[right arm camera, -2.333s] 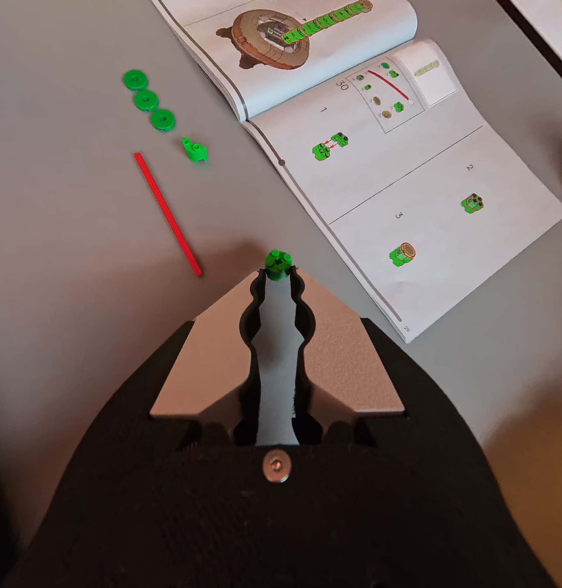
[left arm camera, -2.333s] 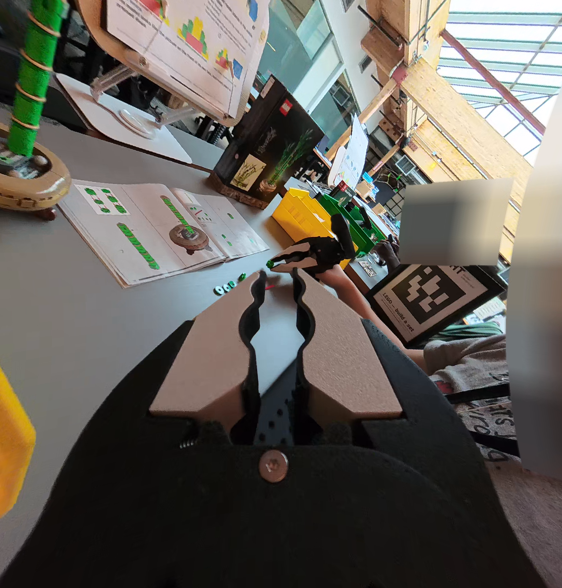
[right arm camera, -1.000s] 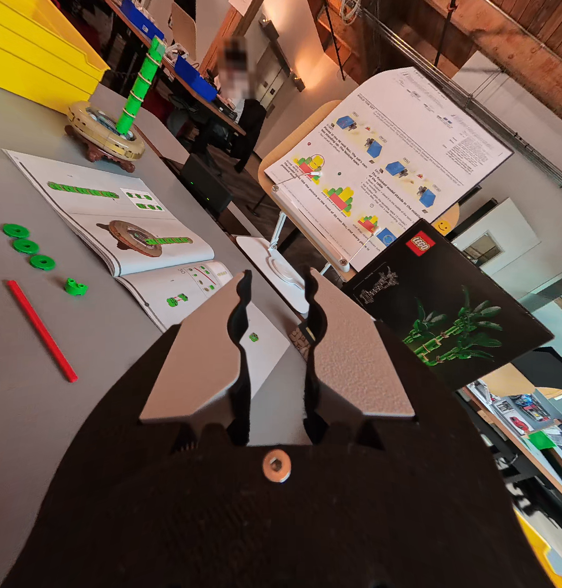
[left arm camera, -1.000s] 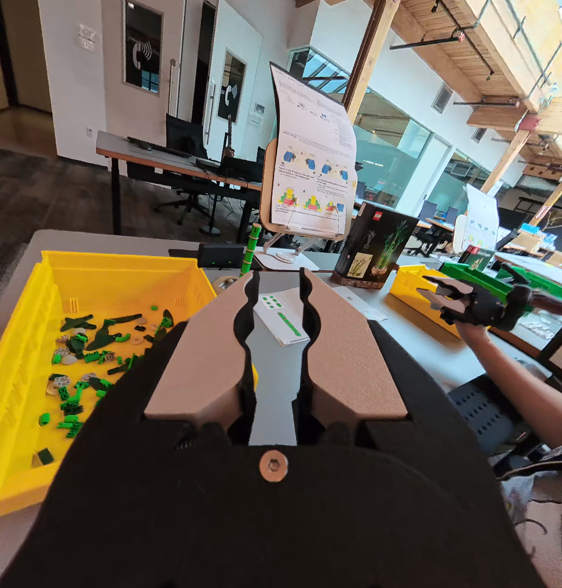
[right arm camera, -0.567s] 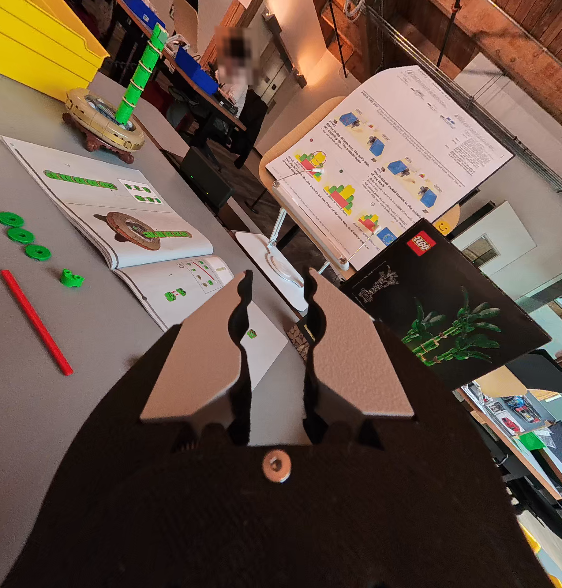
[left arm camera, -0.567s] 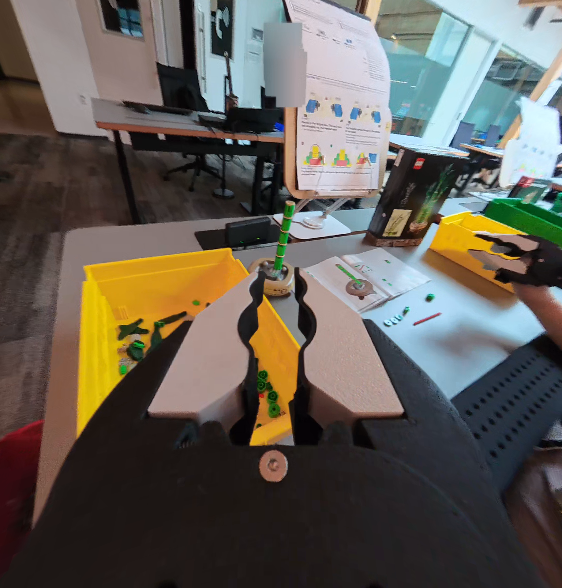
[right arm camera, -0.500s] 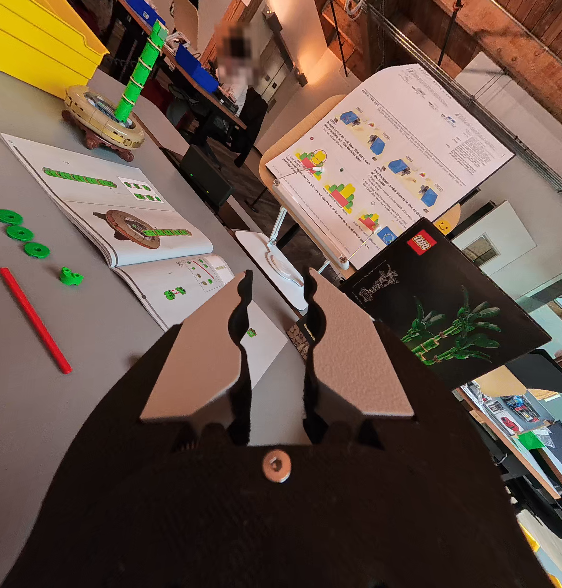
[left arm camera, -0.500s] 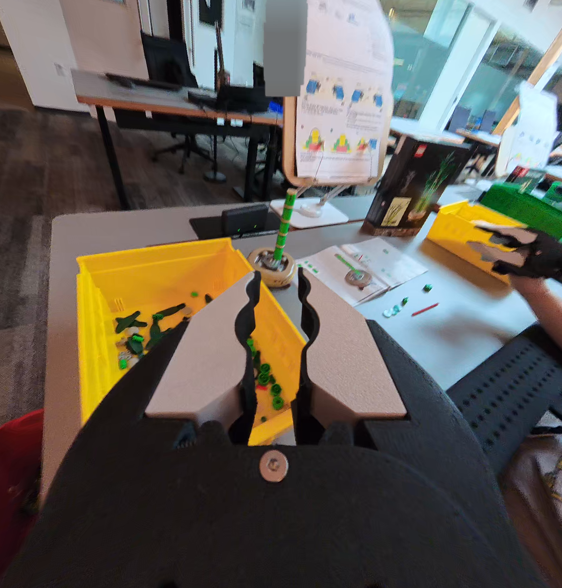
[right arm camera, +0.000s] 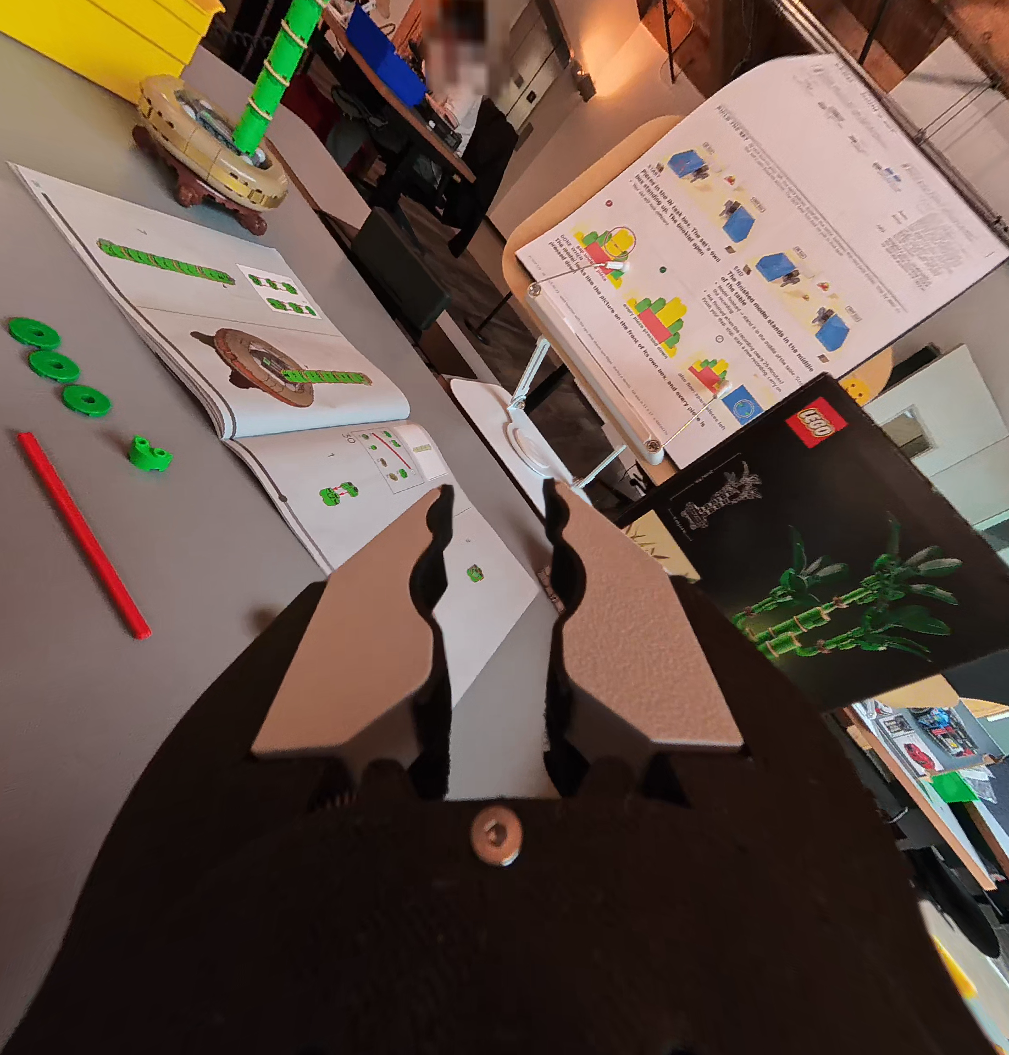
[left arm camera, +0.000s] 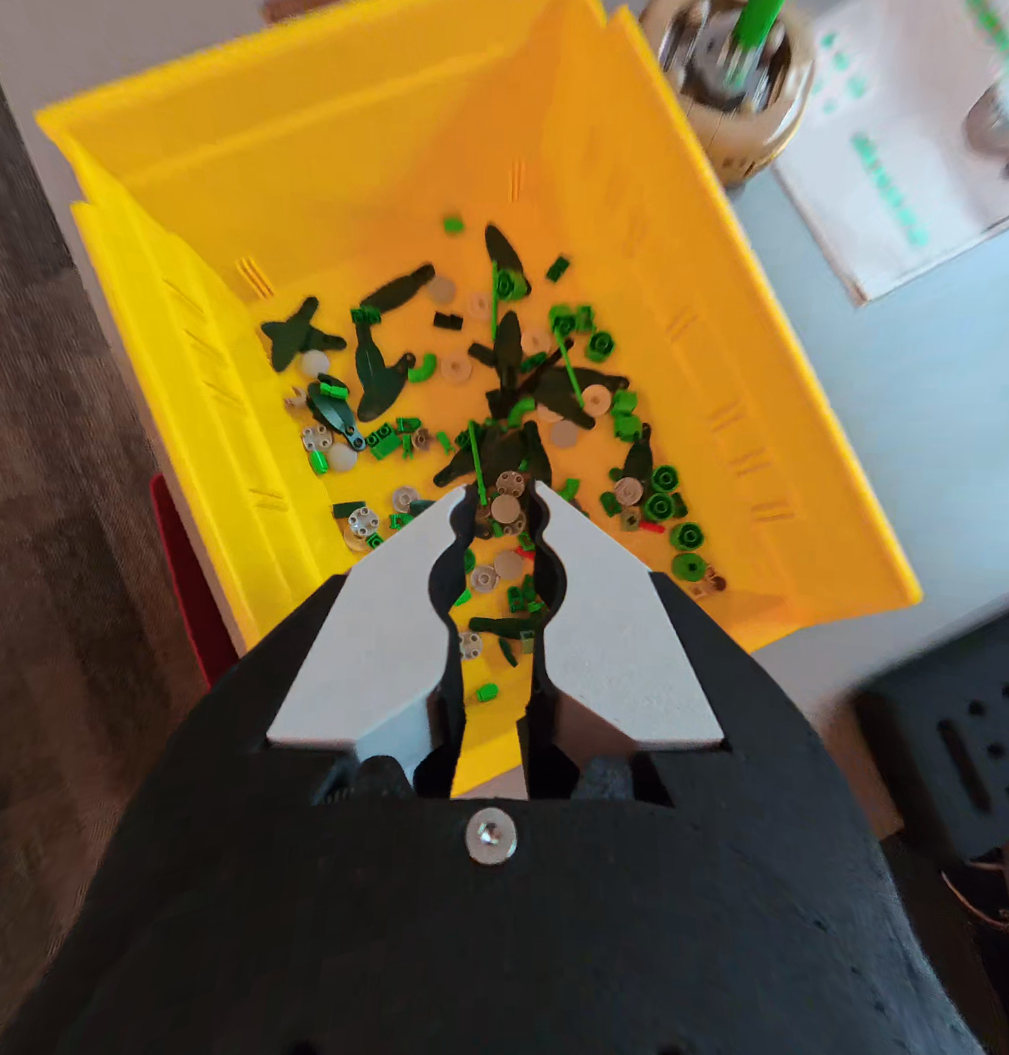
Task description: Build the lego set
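Grey table (right arm camera: 45,742): black, red-logoed box (right arm camera: 833,548).

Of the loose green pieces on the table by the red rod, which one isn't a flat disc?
The small green two-stud piece, nearest the booklet. The three green discs lying in a row are flat rings.

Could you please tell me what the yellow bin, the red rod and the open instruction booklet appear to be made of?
Yellow bin: apparently moulded plastic with a smooth, slightly glossy finish, judging by its ribbed walls and even colour.
Red rod: probably rigid plastic; thin, straight and uniformly coloured.
Open instruction booklet: printed paper, with pages curving at the spine.
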Tool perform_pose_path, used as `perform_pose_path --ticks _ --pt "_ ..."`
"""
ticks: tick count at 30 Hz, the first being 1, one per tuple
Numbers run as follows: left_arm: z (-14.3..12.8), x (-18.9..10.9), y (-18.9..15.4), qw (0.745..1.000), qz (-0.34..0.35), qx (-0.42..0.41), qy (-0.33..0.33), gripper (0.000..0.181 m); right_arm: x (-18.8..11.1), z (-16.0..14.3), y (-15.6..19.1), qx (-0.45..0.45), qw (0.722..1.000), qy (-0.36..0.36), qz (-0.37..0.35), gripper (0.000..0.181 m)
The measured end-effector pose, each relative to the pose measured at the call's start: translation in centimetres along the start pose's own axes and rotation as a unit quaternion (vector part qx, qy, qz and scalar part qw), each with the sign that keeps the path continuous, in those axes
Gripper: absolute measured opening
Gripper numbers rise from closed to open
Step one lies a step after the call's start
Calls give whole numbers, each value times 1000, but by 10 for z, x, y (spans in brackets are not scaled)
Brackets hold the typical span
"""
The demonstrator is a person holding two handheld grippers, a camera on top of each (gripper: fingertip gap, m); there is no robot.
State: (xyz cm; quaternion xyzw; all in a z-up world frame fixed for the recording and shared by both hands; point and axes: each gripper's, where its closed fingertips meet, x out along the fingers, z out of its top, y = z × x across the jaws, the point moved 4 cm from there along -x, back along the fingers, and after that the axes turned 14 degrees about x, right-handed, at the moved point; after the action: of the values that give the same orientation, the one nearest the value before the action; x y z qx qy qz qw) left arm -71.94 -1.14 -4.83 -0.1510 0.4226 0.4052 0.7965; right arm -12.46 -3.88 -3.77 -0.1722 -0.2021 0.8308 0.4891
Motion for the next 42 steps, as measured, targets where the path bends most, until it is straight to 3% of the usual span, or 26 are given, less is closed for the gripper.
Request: perform_pose_path --ticks 4,10,18,29,42 --pt "3 31 7 999 -22 -22 17 17 5 -6 4 -7 1000 16 7 32" --pt "9 67 31 999 16 -12 36 23 6 -12 3 -6 1000 26 6 32" --pt "17 84 31 999 -24 -21 24 28 9 -16 5 -11 999 34 6 31" --pt "-3 62 12 996 -75 -18 46 31 15 -20 7 -20 999 47 3 30" --pt "-9 28 5 996 -52 38 60 31 16 -25 -3 -20 997 62 -30 29"
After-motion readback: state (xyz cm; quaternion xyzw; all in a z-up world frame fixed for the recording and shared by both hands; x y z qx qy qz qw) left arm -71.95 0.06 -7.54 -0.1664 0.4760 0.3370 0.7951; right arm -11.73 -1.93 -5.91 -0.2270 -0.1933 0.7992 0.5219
